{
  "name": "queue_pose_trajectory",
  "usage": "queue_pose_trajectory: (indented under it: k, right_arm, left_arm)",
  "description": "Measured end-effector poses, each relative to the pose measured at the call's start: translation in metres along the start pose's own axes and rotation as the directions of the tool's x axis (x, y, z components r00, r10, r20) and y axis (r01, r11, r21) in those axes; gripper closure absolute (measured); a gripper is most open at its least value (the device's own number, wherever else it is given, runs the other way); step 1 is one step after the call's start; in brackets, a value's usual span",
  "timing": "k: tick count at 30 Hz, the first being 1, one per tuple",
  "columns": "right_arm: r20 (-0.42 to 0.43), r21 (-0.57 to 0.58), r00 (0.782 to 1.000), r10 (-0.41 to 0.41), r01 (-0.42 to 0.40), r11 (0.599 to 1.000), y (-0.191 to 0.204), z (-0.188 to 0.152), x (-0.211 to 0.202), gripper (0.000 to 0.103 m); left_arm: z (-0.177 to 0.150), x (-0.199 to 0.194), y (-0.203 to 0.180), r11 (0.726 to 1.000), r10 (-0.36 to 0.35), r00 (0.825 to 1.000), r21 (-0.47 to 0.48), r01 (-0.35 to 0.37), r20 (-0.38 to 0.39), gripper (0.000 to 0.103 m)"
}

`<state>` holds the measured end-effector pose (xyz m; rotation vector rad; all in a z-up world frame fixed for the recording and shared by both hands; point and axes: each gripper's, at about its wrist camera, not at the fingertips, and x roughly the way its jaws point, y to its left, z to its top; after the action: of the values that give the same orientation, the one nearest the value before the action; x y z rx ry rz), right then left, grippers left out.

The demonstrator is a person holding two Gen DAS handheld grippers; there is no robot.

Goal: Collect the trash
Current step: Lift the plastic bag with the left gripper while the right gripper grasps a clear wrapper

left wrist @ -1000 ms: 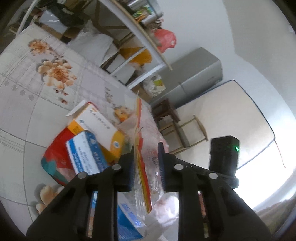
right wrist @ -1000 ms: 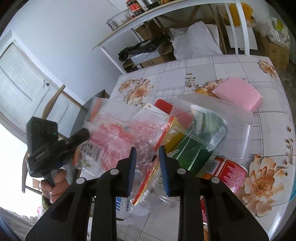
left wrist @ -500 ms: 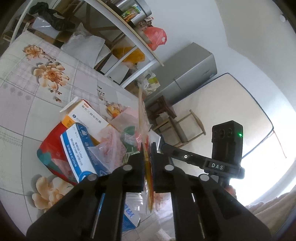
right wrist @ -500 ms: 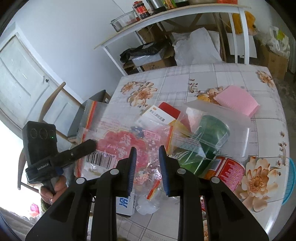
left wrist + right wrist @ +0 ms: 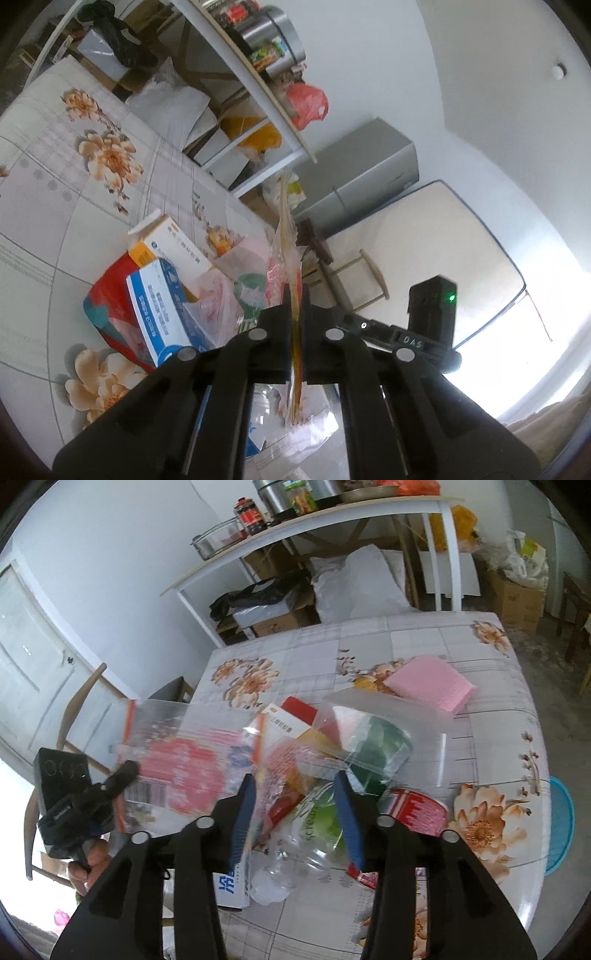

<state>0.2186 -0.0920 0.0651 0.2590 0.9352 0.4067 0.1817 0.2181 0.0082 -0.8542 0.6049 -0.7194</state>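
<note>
Item: clear zip bag (image 5: pixel 177 760), clamped at one edge by my left gripper (image 5: pixel 294 325) and lifted beside the counter (image 5: pixel 424 646) as a collecting sack — my right gripper (image 5: pixel 295 819), jaws just opened and empty, hovers above the trash pile (image 5: pixel 332 775).

The right gripper (image 5: pixel 417 341) bears the letters "DAS" on its body, and the crushed clear bottle (image 5: pixel 295 853) beside the blue-and-white box (image 5: pixel 229 886) shows part of a green word, "scream".
</note>
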Motion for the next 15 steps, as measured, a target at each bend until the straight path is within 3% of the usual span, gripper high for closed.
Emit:
queue_pose_trajectory:
  k: [9,15]
  right_arm:
    - [0.033,-0.011,0.999,-0.036,0.036,0.999,0.002,0.000,-0.008,0.041]
    - [0.055,-0.041,0.997,-0.052,0.055,0.998,0.010,-0.004,-0.013,0.034]
  left_arm:
    - [0.009,-0.028,0.006,1.000,0.002,0.995,-0.024,0.000,0.101,0.101]
    - [0.017,-0.053,0.016,0.998,0.045,0.983,-0.052,-0.036,0.176,0.101]
